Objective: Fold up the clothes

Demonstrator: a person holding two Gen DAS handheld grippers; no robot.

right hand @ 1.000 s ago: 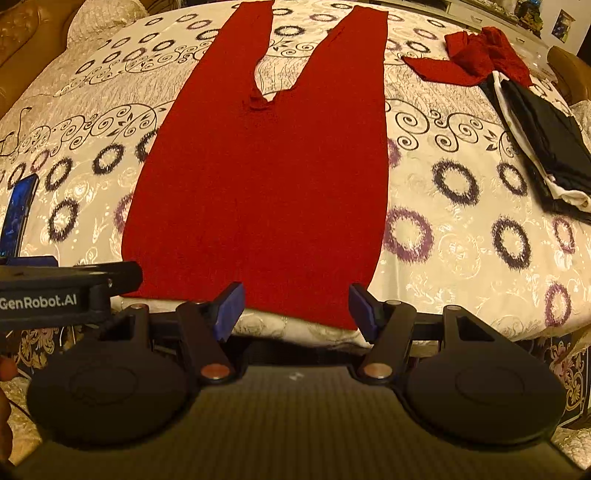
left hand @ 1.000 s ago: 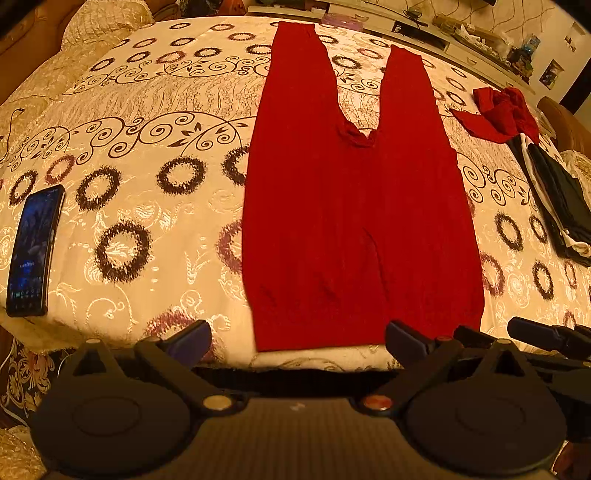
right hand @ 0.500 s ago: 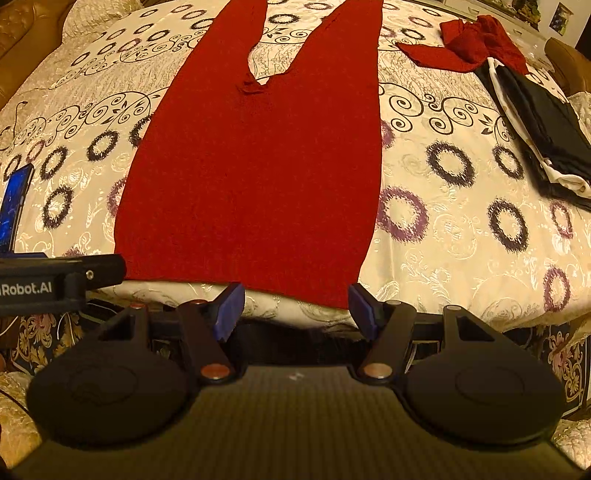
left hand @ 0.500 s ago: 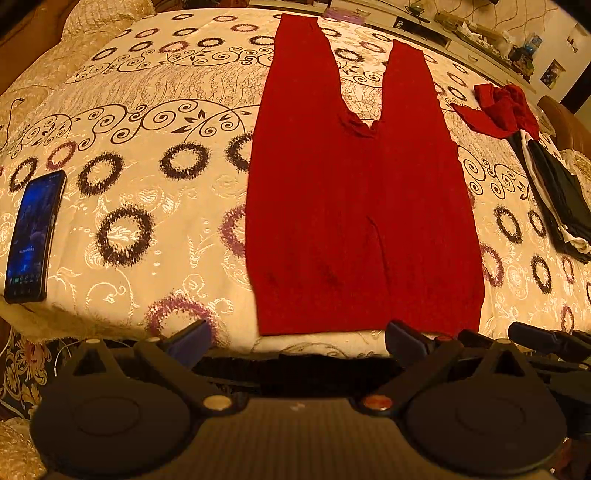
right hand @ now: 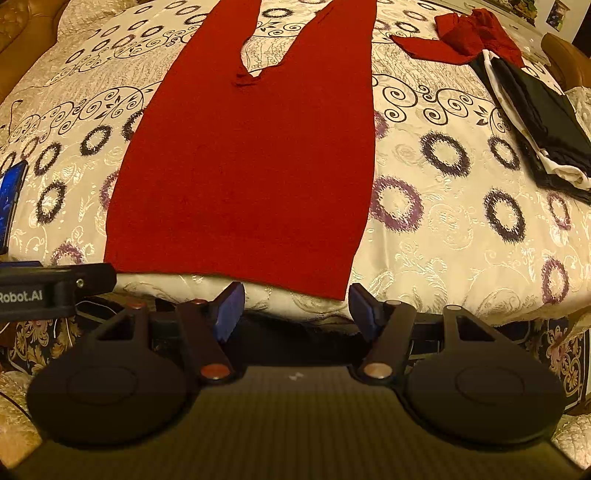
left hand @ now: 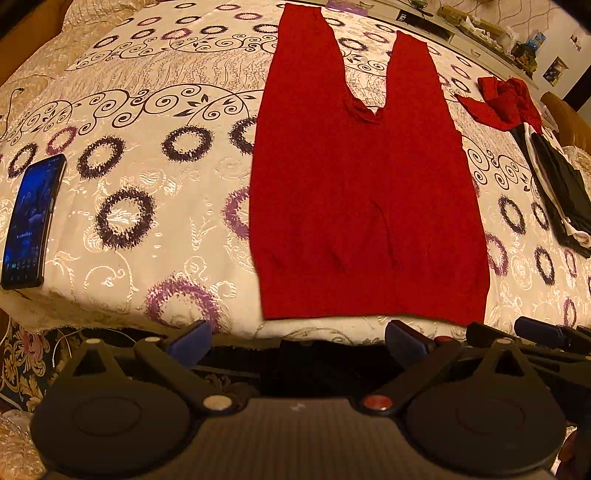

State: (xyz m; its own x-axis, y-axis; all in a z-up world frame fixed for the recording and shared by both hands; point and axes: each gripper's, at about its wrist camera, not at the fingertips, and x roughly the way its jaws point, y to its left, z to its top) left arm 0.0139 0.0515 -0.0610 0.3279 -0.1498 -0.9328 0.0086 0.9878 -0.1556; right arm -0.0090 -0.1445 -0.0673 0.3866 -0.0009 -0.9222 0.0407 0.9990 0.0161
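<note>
Red trousers (left hand: 362, 192) lie flat on the patterned bedspread (left hand: 155, 184), waistband at the near edge, both legs pointing away. They also show in the right wrist view (right hand: 251, 166). My left gripper (left hand: 297, 338) is open and empty, just off the bed's near edge below the waistband. My right gripper (right hand: 295, 308) is open and empty, just off the edge below the waistband's right corner. Part of the left gripper (right hand: 55, 286) shows at the left of the right wrist view.
A phone (left hand: 31, 221) lies at the bed's left near edge. A crumpled red garment (right hand: 469, 33) and a folded black and white garment (right hand: 539, 118) lie at the right. A shelf with small items (left hand: 480, 26) runs behind the bed.
Both grippers have pulled back toward me, away from the waistband. The bed's near edge and the dark gap below it now show more. The trousers have not moved.
</note>
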